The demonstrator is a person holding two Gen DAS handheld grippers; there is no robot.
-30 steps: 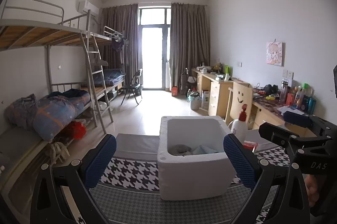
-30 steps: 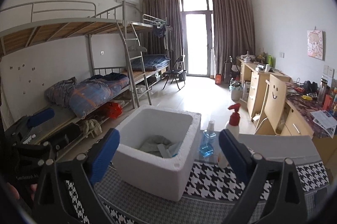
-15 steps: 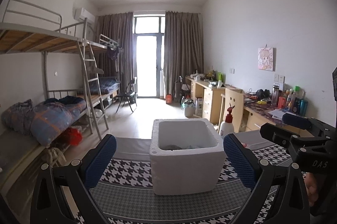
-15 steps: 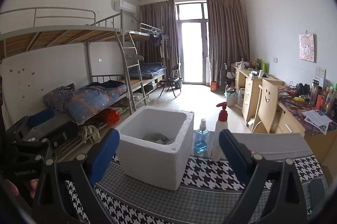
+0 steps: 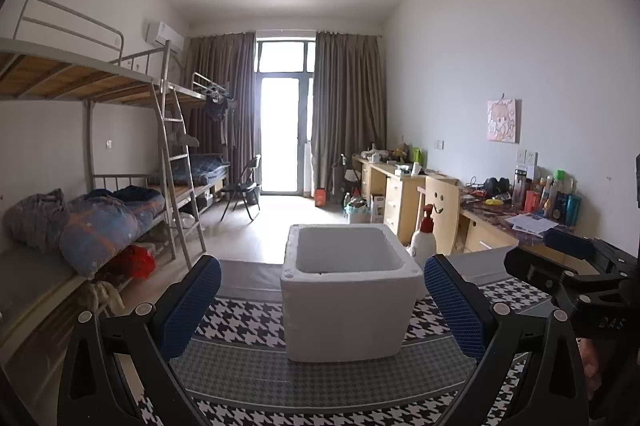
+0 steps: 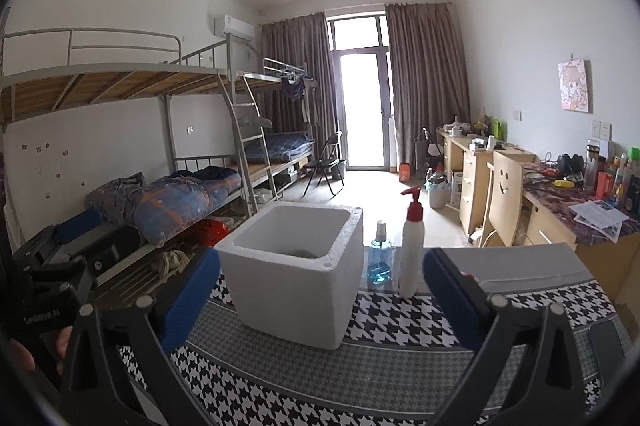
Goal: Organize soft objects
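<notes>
A white foam box stands on the houndstooth tablecloth; it also shows in the right wrist view. A sliver of grey cloth shows deep inside it; the rest of its contents are hidden by the walls. My left gripper is open and empty, level with the box's side and short of it. My right gripper is open and empty, in front of the box. Each gripper shows at the edge of the other's view.
A white pump bottle with red top and a small blue spray bottle stand behind the box on the right. Bunk beds line the left wall, desks the right. The tablecloth covers the table.
Both grippers have dropped and drawn back from above the box to side level. The cloths inside the box have passed almost out of sight behind its rim.
</notes>
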